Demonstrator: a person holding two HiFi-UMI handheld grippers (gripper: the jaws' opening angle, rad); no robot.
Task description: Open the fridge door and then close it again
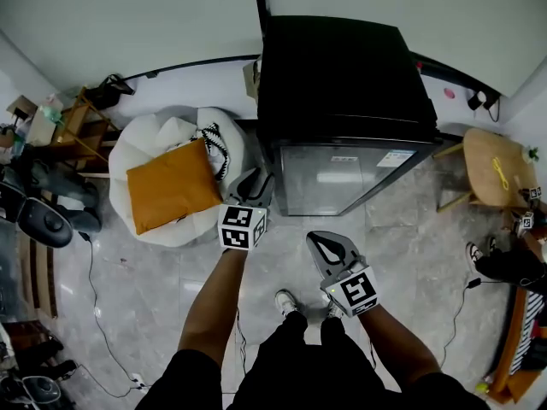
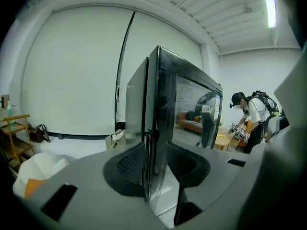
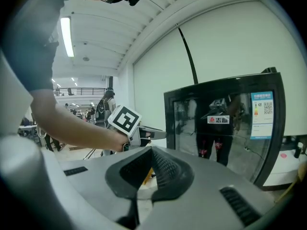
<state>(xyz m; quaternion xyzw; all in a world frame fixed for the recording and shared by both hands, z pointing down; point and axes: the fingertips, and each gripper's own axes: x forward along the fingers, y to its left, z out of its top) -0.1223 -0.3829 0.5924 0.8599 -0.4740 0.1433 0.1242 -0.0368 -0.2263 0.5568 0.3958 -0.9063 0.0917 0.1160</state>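
Note:
A black mini fridge (image 1: 342, 67) with a glass door (image 1: 350, 173) stands against the wall ahead. My left gripper (image 1: 254, 180) is at the door's left edge. In the left gripper view the jaws (image 2: 156, 157) stand open, with the door's dark vertical edge (image 2: 156, 104) between the two pads; I cannot tell whether either pad touches it. A thin dark gap shows between the door and the fridge body. My right gripper (image 1: 323, 242) hangs lower, in front of the fridge and apart from it, its tips (image 3: 151, 152) shut on nothing. It faces the glass door (image 3: 225, 128).
A white beanbag with an orange cushion (image 1: 175, 186) lies just left of the fridge. A round wooden table (image 1: 496, 165) stands at the right, a wooden shelf (image 1: 81, 131) at the far left. A cable (image 1: 94, 289) runs over the grey tiled floor. Another person (image 2: 252, 116) bends at the table.

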